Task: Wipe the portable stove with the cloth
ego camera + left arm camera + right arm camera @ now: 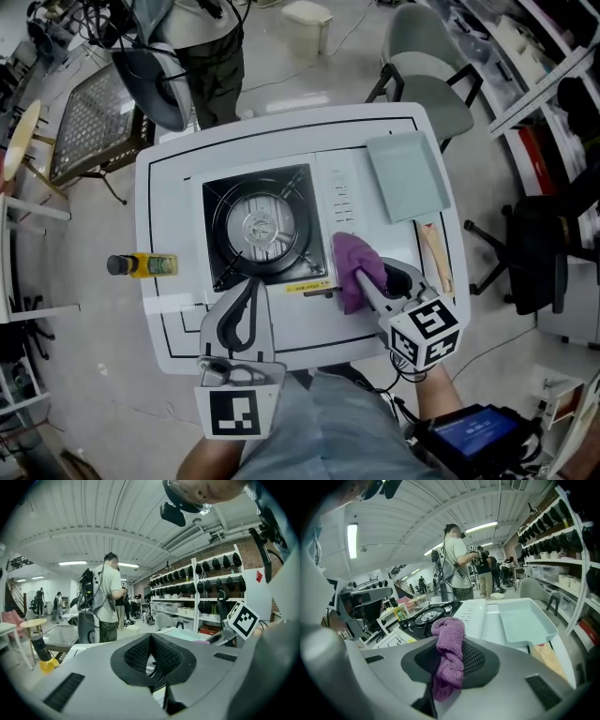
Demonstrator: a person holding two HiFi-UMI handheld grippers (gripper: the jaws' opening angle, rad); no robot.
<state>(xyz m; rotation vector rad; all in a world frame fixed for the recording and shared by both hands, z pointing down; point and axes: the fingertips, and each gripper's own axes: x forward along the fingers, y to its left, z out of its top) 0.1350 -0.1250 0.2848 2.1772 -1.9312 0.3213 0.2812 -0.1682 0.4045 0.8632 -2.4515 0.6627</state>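
So at this point the right gripper (360, 281) had its fingers pinched on the purple cloth (353, 265). A bunched wad stuck out past the tips and a tail hung down between the pads, which makes sense, since you want a soft lump out front to do the rubbing rather than hard plastic scraping the stove (342, 192). The cloth sat over the stove's white panel, at roughly 4 o'clock from the black burner (265, 225) and close to the near edge. I couldn't tell whether it was actually pressing on the surface or hanging just above it. The left gripper (251, 287) had its fingers pressed together with nothing in them, parked at about 6 o'clock from the burner by the stove's front lip. My guess is it was there to brace the stove so it wouldn't skate across the worktop (169, 187) once wiping started. The pale green tray (405, 175) sat at 1 o'clock, and a yellow bottle (145, 265) was off at 9 o'clock, past the worktop's edge, both well out of the wiping path. Looked to me like the wipe was only about to begin.
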